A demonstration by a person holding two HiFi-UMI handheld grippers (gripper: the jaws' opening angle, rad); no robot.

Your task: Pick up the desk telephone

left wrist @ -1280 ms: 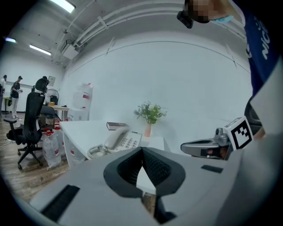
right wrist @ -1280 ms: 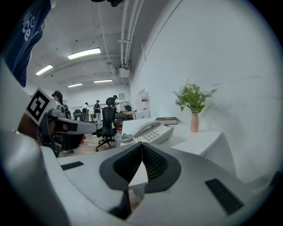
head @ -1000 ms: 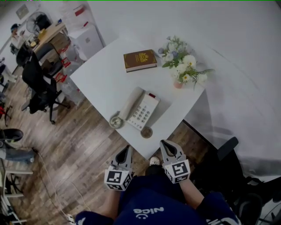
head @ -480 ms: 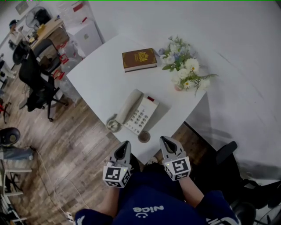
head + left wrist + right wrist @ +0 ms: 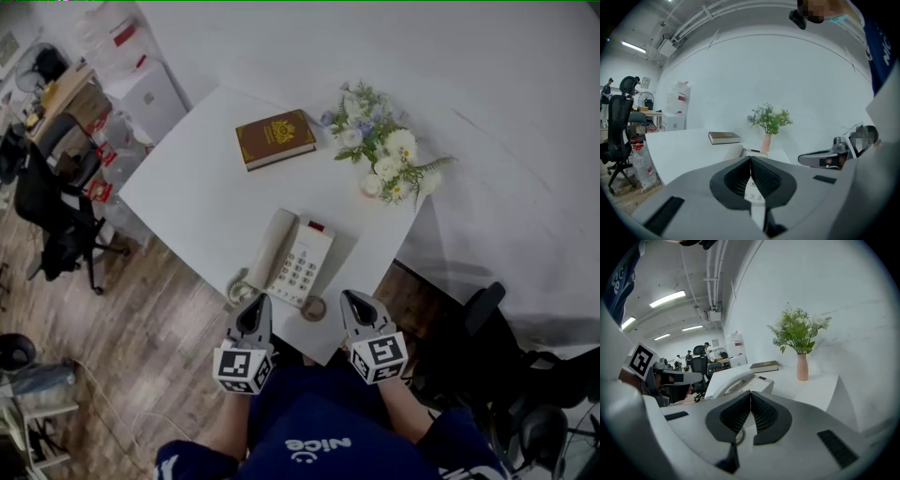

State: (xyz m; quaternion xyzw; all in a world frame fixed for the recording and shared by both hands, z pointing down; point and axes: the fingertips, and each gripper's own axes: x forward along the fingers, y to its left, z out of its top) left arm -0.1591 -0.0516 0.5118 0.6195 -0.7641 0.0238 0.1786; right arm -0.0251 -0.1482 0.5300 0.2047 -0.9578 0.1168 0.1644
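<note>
The white desk telephone (image 5: 298, 261) lies near the front corner of the white table (image 5: 197, 197), its handset (image 5: 271, 248) resting on the left side of the cradle. A coiled cord (image 5: 238, 290) hangs at its near left end. My left gripper (image 5: 260, 302) is shut and empty, its tips just short of the phone's near edge. The right gripper (image 5: 350, 299) is also shut and empty, at the table's edge to the phone's right. In the left gripper view the shut jaws (image 5: 750, 160) point over the keypad. From the right gripper (image 5: 750, 394), the telephone (image 5: 739, 381) lies ahead to the left.
A brown book (image 5: 274, 138) lies at the table's far side. A pink vase of flowers (image 5: 380, 157) stands at the right corner. A small round disc (image 5: 313, 307) rests between my grippers at the table edge. Office chairs (image 5: 56, 220) stand on the wooden floor at left.
Both grippers have come forward toward the table's front corner, the left one more. The phone now lies right ahead of their tips. Both stayed shut.
</note>
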